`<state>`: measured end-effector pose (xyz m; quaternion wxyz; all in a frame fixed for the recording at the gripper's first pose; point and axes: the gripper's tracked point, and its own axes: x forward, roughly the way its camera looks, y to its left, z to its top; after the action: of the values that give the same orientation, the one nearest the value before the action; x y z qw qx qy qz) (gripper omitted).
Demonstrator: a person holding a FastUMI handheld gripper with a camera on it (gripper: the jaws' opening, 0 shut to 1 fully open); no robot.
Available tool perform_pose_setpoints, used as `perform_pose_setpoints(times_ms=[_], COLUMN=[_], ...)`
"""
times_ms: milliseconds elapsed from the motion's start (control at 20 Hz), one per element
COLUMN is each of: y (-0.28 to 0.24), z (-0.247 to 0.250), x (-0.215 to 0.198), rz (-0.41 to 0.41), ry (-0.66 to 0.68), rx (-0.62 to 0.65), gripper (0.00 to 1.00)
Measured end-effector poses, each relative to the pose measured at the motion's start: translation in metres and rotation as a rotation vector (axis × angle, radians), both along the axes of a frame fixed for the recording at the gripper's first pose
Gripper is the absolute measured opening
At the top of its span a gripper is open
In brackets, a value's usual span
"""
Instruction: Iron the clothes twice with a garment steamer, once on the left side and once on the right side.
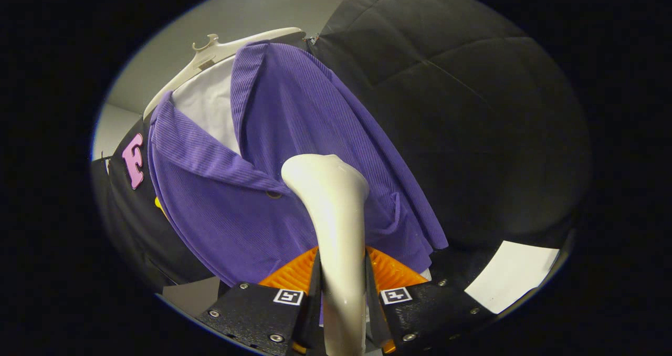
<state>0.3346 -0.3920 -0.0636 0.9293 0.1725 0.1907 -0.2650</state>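
Observation:
A purple ribbed shirt (294, 151) over a white inner layer (210, 104) hangs on a pale hanger (220, 51) against the booth's black cloth wall. My gripper (341, 288) is shut on the cream handle of a garment steamer (336, 214), which rises between the fingers. The steamer's wide head (323, 175) rests against the shirt's front near a button (273, 194), close to the middle of the chest below the collar.
The black cloth wall (472, 109) stretches behind and to the right of the shirt. A white sheet (512, 277) lies low on the right beyond the fingers. A grey ceiling or wall (252, 14) shows above the hanger.

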Motion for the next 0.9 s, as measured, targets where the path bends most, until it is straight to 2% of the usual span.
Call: perform_pose_setpoints(times_ms=[400,600,900], y=[-0.012,-0.003,0.011], z=[-0.060,-0.062,-0.064], x=[-0.030,-0.032,-0.058], rz=[-0.042,-0.026,-0.002], ry=[0.083,0.088,0.096], rx=[0.050,0.029,0.022], gripper=[0.39,0.39,0.39])
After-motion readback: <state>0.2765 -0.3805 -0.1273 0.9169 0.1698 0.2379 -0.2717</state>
